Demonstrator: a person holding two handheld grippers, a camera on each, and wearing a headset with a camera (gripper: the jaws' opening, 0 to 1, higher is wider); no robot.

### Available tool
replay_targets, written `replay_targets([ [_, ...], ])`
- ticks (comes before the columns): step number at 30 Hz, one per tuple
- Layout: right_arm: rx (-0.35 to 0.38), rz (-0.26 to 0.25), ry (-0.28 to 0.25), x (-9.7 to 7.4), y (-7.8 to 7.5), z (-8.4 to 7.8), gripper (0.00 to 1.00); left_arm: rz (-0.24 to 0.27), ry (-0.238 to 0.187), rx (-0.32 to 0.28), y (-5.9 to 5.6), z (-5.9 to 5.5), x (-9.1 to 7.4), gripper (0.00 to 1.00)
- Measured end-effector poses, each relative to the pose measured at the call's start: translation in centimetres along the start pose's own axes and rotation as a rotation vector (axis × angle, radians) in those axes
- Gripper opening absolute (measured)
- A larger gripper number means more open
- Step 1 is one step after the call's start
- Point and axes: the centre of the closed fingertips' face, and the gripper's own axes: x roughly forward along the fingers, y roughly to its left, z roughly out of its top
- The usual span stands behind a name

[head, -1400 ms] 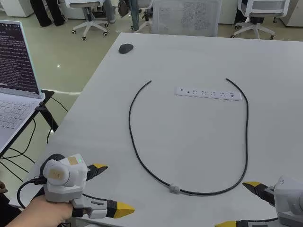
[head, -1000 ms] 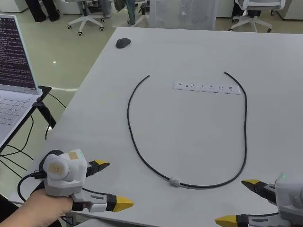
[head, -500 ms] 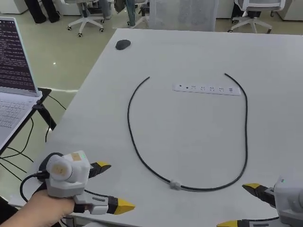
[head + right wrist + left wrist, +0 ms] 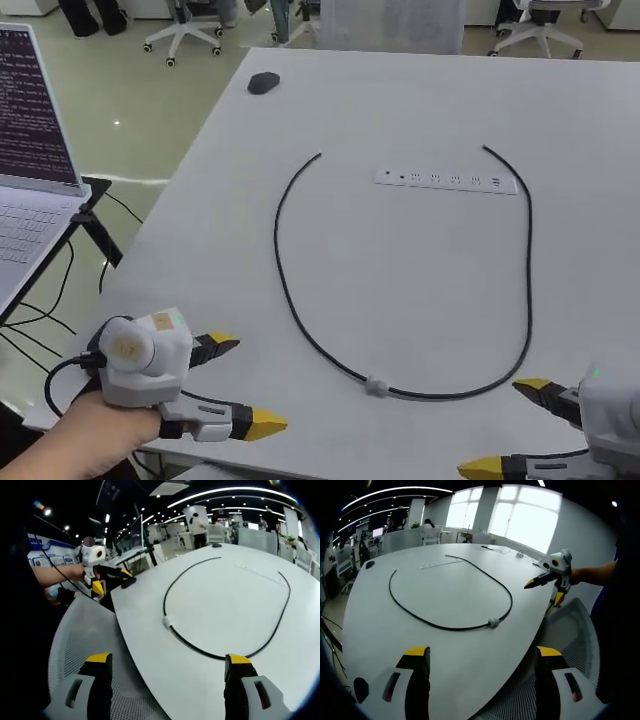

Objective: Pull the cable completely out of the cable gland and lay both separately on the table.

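A long black cable (image 4: 284, 283) lies in a wide U on the white table (image 4: 420, 270), its two ends pointing away from me. A small grey cable gland (image 4: 377, 386) sits threaded on it at the bottom of the U, also seen as the gland (image 4: 493, 623) and the gland (image 4: 166, 623). My left gripper (image 4: 247, 385) hovers open at the table's near left corner, well short of the gland. My right gripper (image 4: 510, 428) is open at the near right edge, its jaws wide apart with nothing between them.
A white power strip (image 4: 445, 181) lies inside the U near the far side. A black mouse (image 4: 263, 83) rests at the far left corner. An open laptop (image 4: 25, 180) stands on a stand left of the table. Office chairs stand beyond the table.
The head camera shifted slightly. Both grippers stay at the near edge, open; cable and gland have not moved.
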Motion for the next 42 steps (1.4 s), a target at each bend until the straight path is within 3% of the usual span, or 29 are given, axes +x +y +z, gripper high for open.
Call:
replay_targets([
  [12, -0.016, 0.011, -0.022, 1.3, 0.5, 2.3, 0.91, -0.007, 0.014, 0.011, 0.3, -0.6, 0.5, 0.90],
  [18, -0.099, 0.014, 0.020, 3.3, 0.6, 3.5, 0.85, -0.017, 0.023, 0.013, 0.2, -1.0, 1.0, 0.90],
  [30, -0.158, 0.057, 0.102, 7.3, 1.5, 5.1, 0.72, -0.036, 0.021, -0.010, 0.5, -1.8, 1.4, 0.89],
  [42, -0.226, 0.071, 0.216, 10.8, 0.7, 4.1, 0.57, -0.055, 0.030, -0.009, 0.8, -2.2, 1.6, 0.89],
])
